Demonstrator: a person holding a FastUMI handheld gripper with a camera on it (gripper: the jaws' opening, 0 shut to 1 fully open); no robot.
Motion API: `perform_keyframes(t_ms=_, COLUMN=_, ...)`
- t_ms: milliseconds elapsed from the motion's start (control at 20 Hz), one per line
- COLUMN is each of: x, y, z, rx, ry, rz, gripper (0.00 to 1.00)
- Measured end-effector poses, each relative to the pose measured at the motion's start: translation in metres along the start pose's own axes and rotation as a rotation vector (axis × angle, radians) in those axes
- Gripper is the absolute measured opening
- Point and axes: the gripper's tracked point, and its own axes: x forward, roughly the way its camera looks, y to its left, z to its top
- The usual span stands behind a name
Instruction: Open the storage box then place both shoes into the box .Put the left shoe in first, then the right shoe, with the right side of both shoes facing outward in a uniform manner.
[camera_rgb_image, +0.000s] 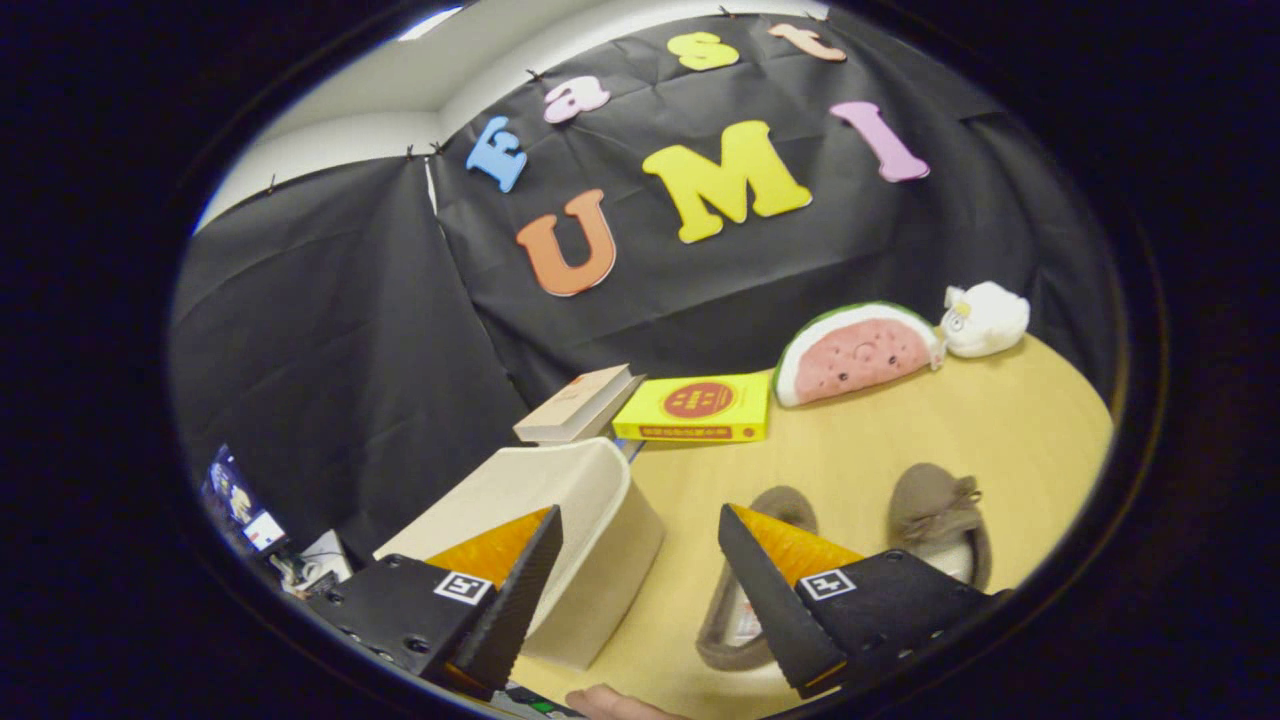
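While tilted over table (880, 440), claw (640, 540) gapes empty between storage box (590, 520) and shoes (760, 590).

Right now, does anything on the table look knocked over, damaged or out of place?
Nothing stands out. The storage box sits upright, both shoes lie side by side, soles down, beside it, and the gripper is open, holding nothing.
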Motion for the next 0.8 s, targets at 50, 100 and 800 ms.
perform_keyframes(t_ms=50, x=0.013, y=0.004, z=-0.005, rx=0.021, ry=0.032, rz=0.032, gripper=0.96)
perform_keyframes(t_ms=100, x=0.023, y=0.006, z=-0.01, rx=0.045, ry=0.063, rz=0.063, gripper=0.96)
perform_keyframes(t_ms=800, x=0.079, y=0.047, z=-0.042, rx=0.521, ry=0.337, rz=0.471, gripper=0.88)
